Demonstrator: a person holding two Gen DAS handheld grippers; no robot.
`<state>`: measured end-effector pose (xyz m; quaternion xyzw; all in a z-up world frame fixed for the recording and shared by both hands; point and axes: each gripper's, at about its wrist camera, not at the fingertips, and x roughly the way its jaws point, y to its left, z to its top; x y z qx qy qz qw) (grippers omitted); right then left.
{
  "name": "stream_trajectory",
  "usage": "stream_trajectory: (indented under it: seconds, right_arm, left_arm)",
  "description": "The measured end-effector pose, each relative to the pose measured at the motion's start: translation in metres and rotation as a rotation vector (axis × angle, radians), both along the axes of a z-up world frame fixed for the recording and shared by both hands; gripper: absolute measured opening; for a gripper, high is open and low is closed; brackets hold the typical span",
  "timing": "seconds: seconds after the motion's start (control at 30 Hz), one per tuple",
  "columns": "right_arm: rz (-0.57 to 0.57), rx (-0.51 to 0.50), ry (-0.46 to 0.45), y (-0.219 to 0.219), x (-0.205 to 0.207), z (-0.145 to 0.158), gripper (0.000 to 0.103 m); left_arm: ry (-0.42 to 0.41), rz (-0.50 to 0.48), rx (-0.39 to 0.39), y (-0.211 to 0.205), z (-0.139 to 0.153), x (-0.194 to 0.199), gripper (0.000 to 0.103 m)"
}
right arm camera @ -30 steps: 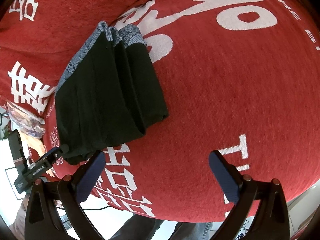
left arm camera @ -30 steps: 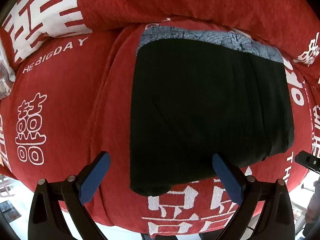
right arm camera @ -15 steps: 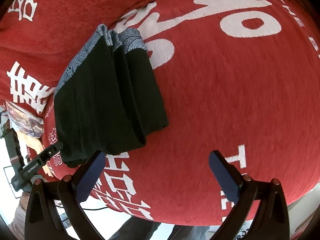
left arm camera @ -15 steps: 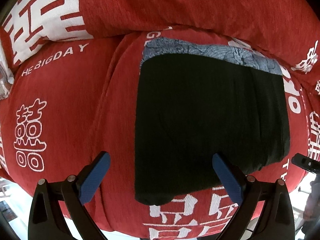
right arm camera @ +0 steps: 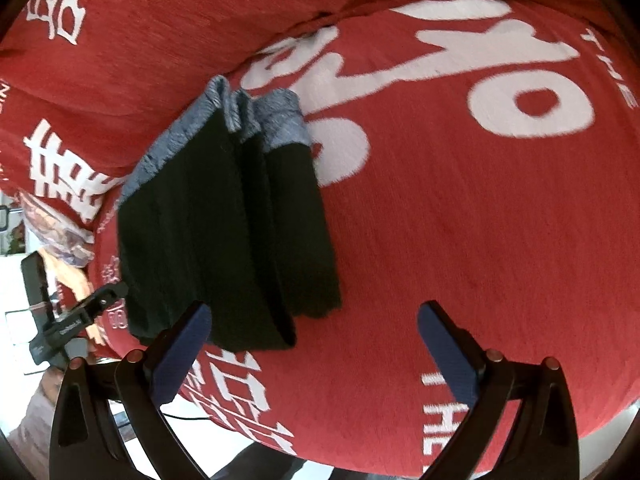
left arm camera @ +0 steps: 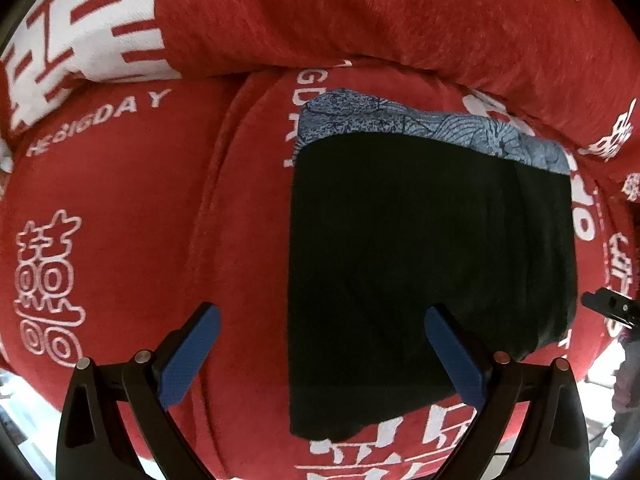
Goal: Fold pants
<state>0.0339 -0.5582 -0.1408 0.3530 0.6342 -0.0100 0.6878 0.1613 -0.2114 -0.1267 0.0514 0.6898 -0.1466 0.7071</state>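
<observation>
Folded black pants with blue patterned waistband (left arm camera: 428, 264) lie centre-frame on red printed sofa cover (left arm camera: 132, 220); left tongs (left arm camera: 320, 356) and right tongs (right arm camera: 316, 356), both spread empty, have backed slightly away; folding looks finished.

Folded pants (left arm camera: 428, 264) on blanket (left arm camera: 132, 220), cushion (left arm camera: 360, 12) behind

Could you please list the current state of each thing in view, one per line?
pants: folded into a compact black stack, patterned blue-grey band at the far edge, lying flat on the cover, held by nothing.
left tongs: open, empty, above the pants' near edge.
right tongs: open, empty, beside the stack.
red cover: spread out, white lettering showing.
</observation>
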Motion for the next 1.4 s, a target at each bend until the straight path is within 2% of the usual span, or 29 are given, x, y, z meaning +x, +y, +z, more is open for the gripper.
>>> stream_trajectory:
  seconds: [0.23,0.4,0.5,0.63,0.67,0.7,0.73,0.8,0.87,0.93,1.07,1.27,1.4]
  right_arm:
    - [0.075,0.104,-0.041,0.002,0.033,-0.014,0.103]
    - [0.085,0.227,-0.054,-0.001,0.054,-0.04,0.103]
    - [0.081,0.314,-0.094,0.0,0.065,-0.05,0.103]
    - [0.076,0.314,-0.083,0.006,0.074,-0.06,0.101]
    - [0.059,0.304,-0.08,0.005,0.074,-0.061,0.099]
    - [0.047,0.297,-0.076,0.005,0.075,-0.061,0.096]
    - [0.033,0.289,-0.068,0.002,0.074,-0.061,0.082]
    - [0.004,0.289,-0.048,-0.003,0.071,-0.062,0.071]
    - [-0.02,0.334,-0.047,-0.008,0.067,-0.064,0.056]
    - [-0.014,0.341,-0.064,-0.008,0.065,-0.057,0.05]
    - [-0.03,0.369,-0.092,-0.005,0.062,-0.04,0.045]
    - [-0.034,0.436,-0.107,0.015,0.034,-0.012,0.045]
    - [-0.077,0.48,-0.088,0.03,0.004,-0.014,0.044]
  left_arm:
    - [0.071,0.059,-0.179,0.013,-0.014,0.023,0.102]
    - [0.105,0.037,-0.24,-0.002,-0.036,0.034,0.102]
    - [0.116,0.017,-0.263,-0.019,-0.049,0.035,0.102]
    - [0.12,0.023,-0.279,-0.03,-0.056,0.032,0.102]
    - [0.122,0.039,-0.288,-0.03,-0.057,0.032,0.102]
    - [0.122,0.048,-0.301,-0.029,-0.056,0.031,0.097]
    - [0.12,0.051,-0.314,-0.029,-0.055,0.03,0.093]
    - [0.101,0.044,-0.324,-0.031,-0.046,0.027,0.081]
    - [0.082,0.028,-0.323,-0.031,-0.036,0.024,0.072]
    - [0.067,0.01,-0.332,-0.031,-0.025,0.021,0.067]
    - [0.067,0.0,-0.355,-0.025,-0.006,0.015,0.063]
    - [0.073,-0.003,-0.347,-0.003,0.02,-0.008,0.063]
    - [0.069,0.002,-0.283,0.016,0.014,-0.024,0.063]
